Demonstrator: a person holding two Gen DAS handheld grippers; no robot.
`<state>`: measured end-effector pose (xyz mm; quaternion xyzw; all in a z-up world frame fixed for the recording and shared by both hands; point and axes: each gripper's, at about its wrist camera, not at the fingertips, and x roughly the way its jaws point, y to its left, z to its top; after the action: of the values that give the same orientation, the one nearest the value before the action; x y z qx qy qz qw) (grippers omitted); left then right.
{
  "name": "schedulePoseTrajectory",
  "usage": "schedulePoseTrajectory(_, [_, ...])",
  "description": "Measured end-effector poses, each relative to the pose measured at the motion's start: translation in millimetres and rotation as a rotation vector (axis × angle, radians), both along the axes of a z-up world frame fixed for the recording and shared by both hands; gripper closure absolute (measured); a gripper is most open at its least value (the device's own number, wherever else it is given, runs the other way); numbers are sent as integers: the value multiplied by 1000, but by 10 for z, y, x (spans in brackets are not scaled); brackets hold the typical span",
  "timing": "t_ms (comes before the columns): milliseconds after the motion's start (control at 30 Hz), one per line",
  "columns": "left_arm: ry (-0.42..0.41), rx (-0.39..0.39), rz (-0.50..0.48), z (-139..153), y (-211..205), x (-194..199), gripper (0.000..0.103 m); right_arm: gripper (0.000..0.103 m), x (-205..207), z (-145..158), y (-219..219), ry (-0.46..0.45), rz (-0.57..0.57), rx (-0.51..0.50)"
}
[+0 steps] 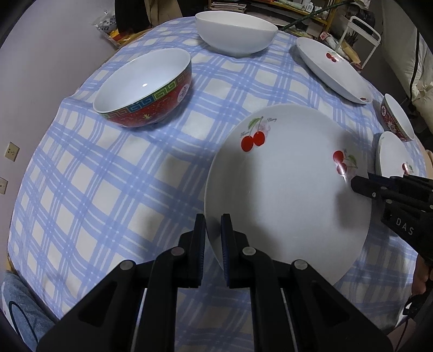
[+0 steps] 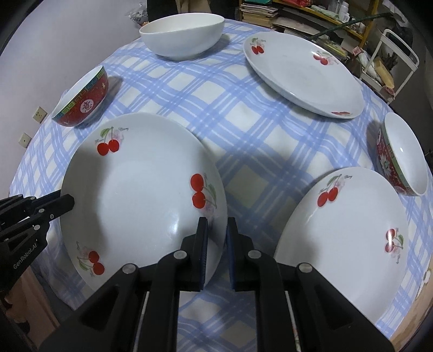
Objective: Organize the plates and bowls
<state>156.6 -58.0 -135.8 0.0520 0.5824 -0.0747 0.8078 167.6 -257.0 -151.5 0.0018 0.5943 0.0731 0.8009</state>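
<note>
Both grippers are clamped on one cherry-print plate [image 1: 286, 189] – the left gripper [image 1: 213, 238] pinches its near-left rim, the right gripper [image 2: 216, 238] pinches the opposite rim, jaws narrow with the rim between the pads in each wrist view. The plate is tilted over the blue-and-white checked tablecloth [image 1: 108, 189], near the front edge of the table. A red patterned bowl [image 1: 146, 89] stands upright to the far left of the held plate, apart from it. A plain white bowl [image 1: 235, 32] stands at the far side of the table. A second cherry-print plate [image 2: 303, 73] lies at the far right; a third [image 2: 346, 241] lies near right, just beside a second red bowl [image 2: 400, 154] – contact between those two cannot be determined. Cluttered shelving [image 2: 311, 16] stands beyond the table.
</note>
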Motion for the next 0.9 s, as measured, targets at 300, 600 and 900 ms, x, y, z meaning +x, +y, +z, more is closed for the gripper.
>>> schedulePoseTrajectory(300, [-37,84,-6,89,-24,-22,89,89,-2,38,14,-5,-2,5])
schedulePoseTrajectory(600, [-67,48,9,380,-117,13,89,88,-75,331,-316,-71,-55,62])
schedulePoseTrajectory(900, [-108,1,-88,643,-655,-35,83,61,-205,603,-890,-114,-169,72])
